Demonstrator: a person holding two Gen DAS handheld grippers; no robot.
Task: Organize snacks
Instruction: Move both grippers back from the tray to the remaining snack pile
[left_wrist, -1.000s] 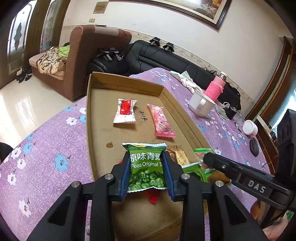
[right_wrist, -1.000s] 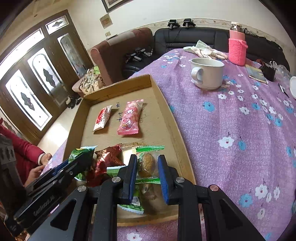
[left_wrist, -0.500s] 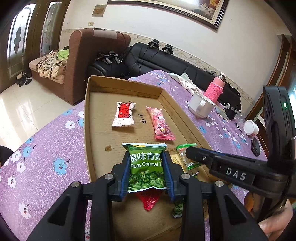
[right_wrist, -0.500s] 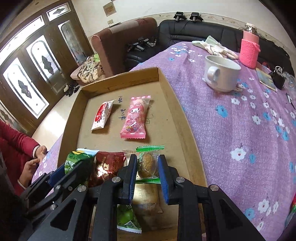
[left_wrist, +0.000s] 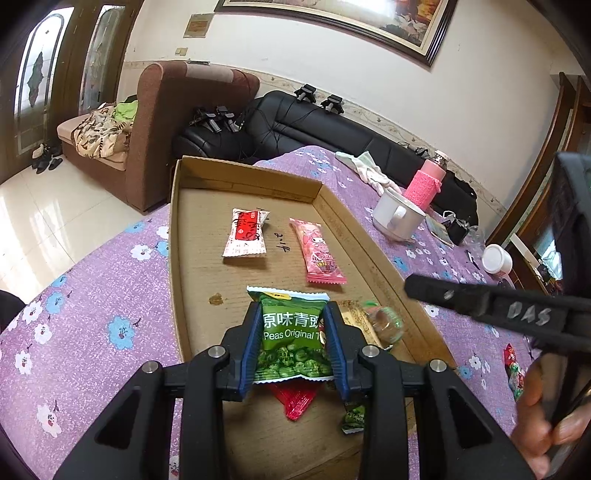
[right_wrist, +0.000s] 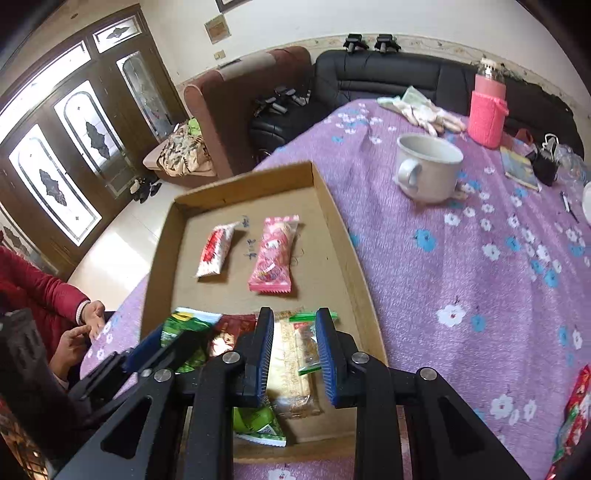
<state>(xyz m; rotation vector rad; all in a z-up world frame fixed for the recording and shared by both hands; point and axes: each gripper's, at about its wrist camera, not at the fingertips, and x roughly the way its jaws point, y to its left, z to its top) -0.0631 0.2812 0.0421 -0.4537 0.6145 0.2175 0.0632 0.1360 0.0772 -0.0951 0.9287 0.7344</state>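
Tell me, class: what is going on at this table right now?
A person is sorting snacks in a cardboard tray on a purple flowered cloth, with a tool in each hand. The left tool is shut on a green pea packet above the tray's near end. The right tool grips a clear green-edged packet holding a small brown snack. A red-and-white packet and a pink packet lie side by side farther in, and a few more packets sit loose at the near end.

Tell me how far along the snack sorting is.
Done: a red-white packet and a pink packet lie side by side at the box's far end. In hand: left tool grips the green pea packet; right tool a clear-wrapped snack. Left: loose packets near the box's front.
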